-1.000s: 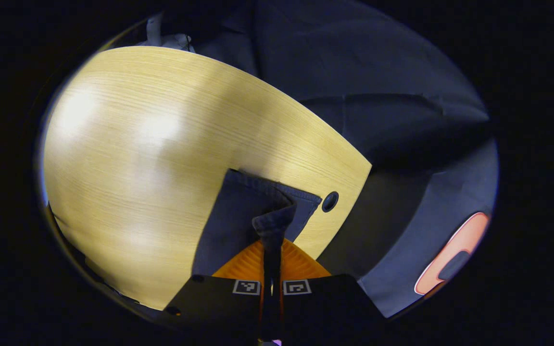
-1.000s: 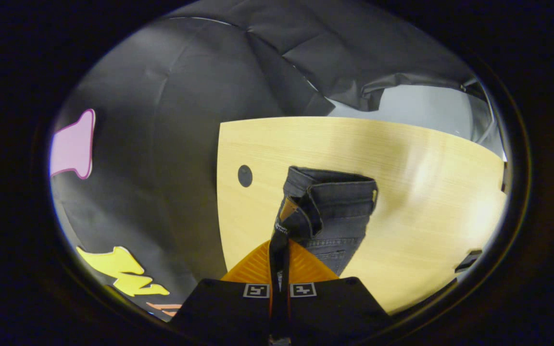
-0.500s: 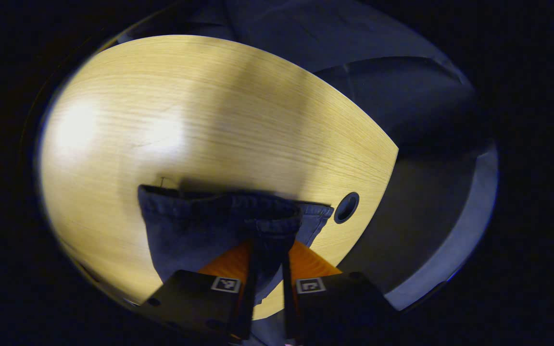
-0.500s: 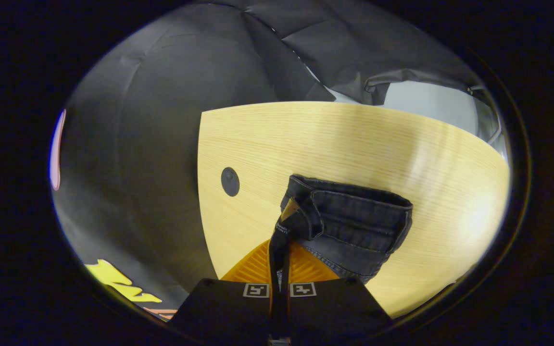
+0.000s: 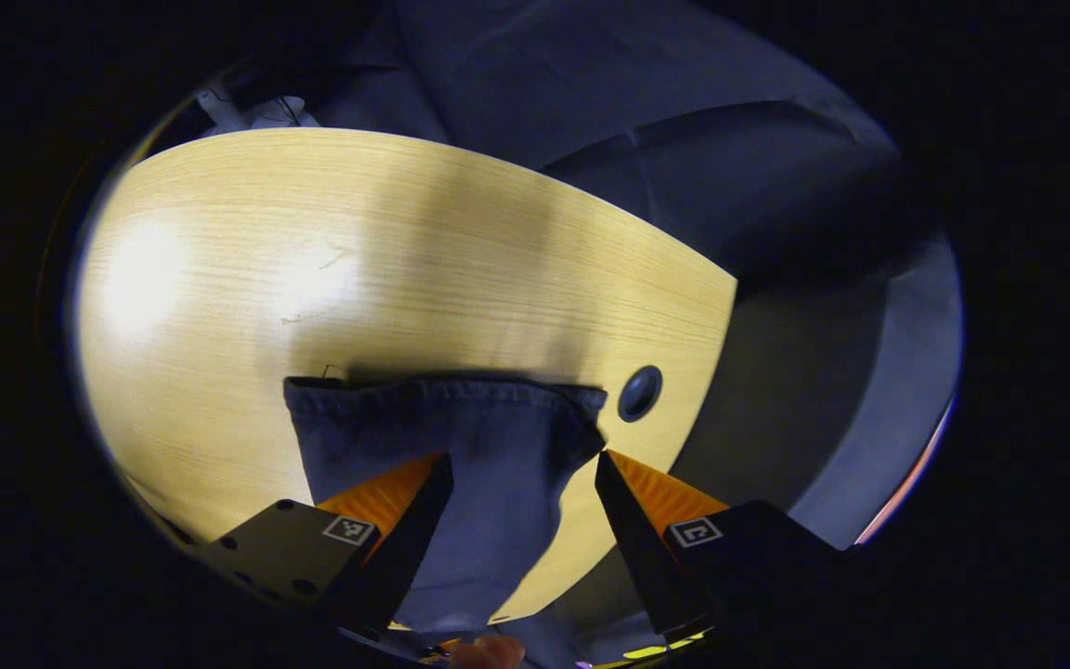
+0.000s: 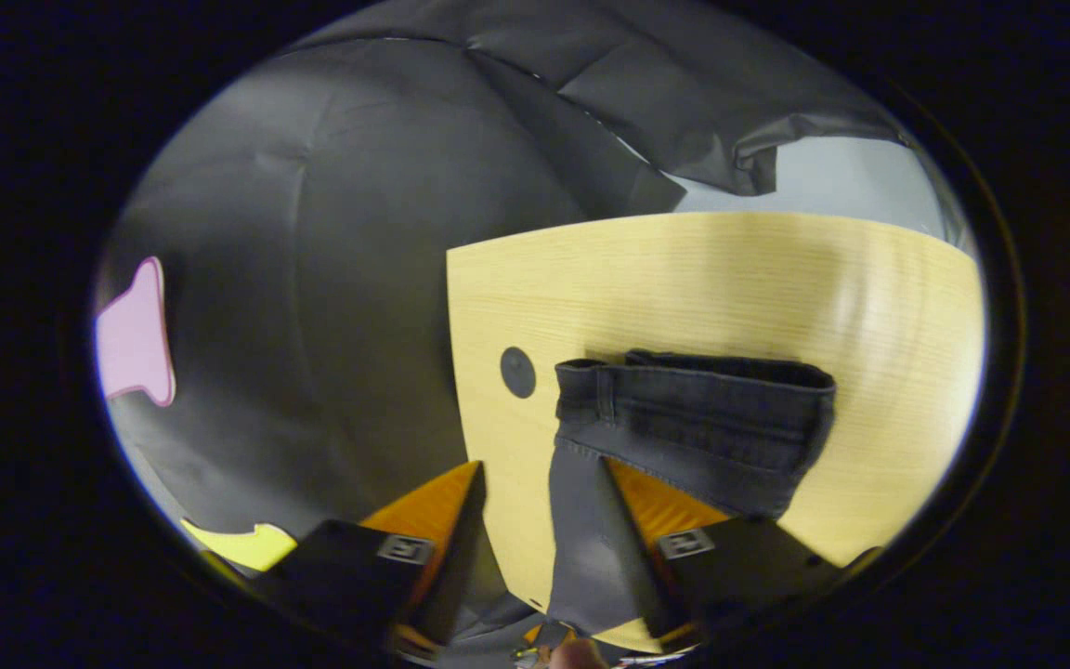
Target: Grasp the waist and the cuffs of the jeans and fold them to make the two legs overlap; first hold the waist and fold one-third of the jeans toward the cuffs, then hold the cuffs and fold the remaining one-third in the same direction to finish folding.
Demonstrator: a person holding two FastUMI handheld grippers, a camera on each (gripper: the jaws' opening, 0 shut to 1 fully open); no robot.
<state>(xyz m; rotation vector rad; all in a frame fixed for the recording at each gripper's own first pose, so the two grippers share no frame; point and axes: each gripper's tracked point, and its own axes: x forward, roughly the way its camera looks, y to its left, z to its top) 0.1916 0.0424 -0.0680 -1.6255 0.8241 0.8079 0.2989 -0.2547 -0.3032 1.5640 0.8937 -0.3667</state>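
Fingers [image 5: 424, 506] splayed over dark denim jeans [image 5: 461, 437] on woodgrain table [image 5: 312, 260].

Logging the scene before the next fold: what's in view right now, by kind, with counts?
Jeans: 1, lying on the table
Wooden table: 1
Round dark hole in the tabletop: 1
Claws: 2, the left claw and the right claw, both open with denim between the fingers
Total: 5
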